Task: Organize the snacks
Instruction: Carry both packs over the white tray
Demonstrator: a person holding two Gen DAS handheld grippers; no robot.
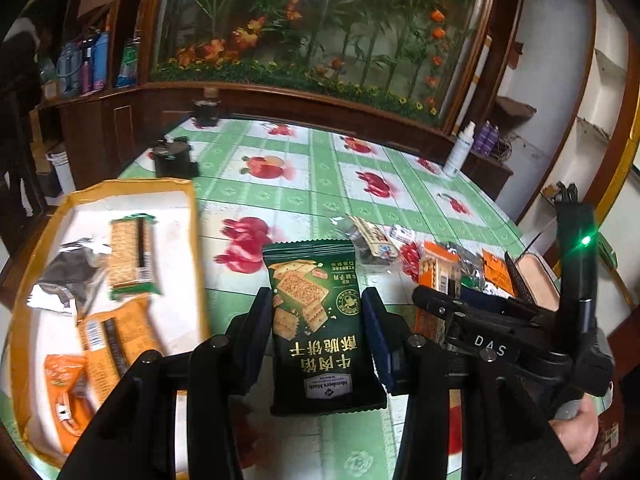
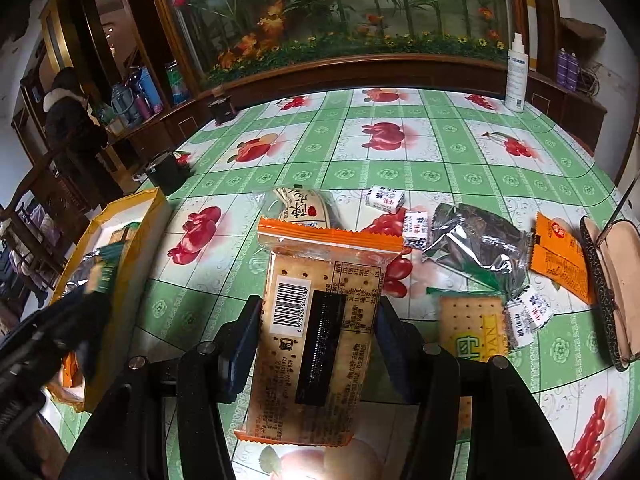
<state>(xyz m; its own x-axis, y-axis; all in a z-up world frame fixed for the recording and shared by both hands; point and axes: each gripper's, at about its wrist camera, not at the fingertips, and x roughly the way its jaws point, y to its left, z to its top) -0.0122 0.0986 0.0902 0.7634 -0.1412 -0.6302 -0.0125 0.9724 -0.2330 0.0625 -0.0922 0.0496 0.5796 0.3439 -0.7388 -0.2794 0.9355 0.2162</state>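
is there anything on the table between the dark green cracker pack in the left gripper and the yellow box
Nothing visible does. The green cracker pack is clamped in the left gripper, and only bare tablecloth lies between it and the yellow box. The loose snacks are on the other side, by the right gripper.

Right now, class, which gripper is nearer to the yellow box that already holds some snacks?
Left. The left gripper, shut on a dark green cracker packet, hangs just beside the yellow box. The right gripper, holding an orange-edged cracker packet, sits farther away over the snack pile.
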